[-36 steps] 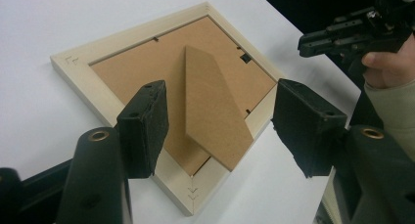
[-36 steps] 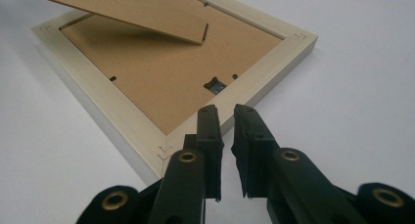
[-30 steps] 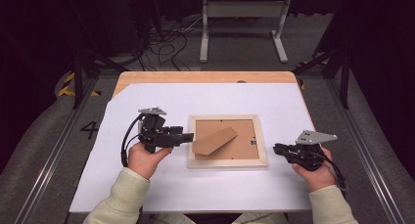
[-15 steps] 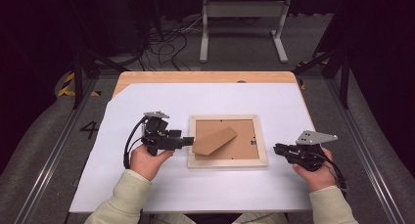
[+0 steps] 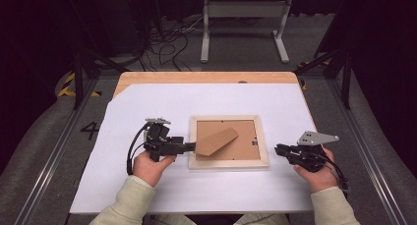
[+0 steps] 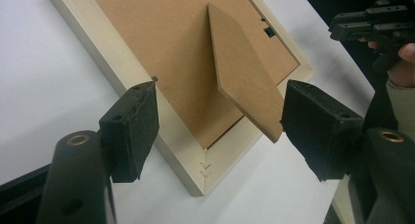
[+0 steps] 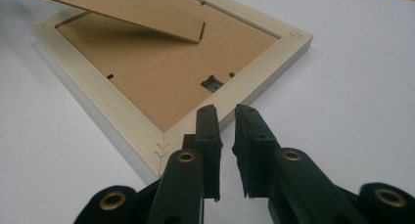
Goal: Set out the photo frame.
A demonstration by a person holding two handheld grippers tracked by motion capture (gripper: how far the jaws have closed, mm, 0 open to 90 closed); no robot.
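A wide white sheet covers the desk (image 5: 147, 185), and the picture frame (image 5: 228, 162) lies face down near its middle, brown backing board upward. From the backing the cardboard easel stand (image 5: 216, 141) rises at a tilt, its free end pointing toward about 8 o'clock in the high view.

The left tool (image 5: 189, 147) sits at 9 o'clock of the frame, just beside its left rail. In the left gripper view its jaws stand wide apart, one over the pale rail, the other just beside the tip of the stand (image 6: 244, 92); they have just been opening, and nothing is clamped between them. The right tool (image 5: 278, 150) rests at 3 o'clock of the frame, near its right rail but apart from it. In the right gripper view its jaws stand a little apart with nothing between them, aimed at the near corner of the frame (image 7: 161, 145).

The step in hand looks like the approach to the stand: the left tool is lined up to take its loose end. The next move likely calls for bringing the jaws around the thin board edge and closing gently, since the cardboard could bend at its hinge, while the right tool steadies the frame so it does not slide on the sheet.
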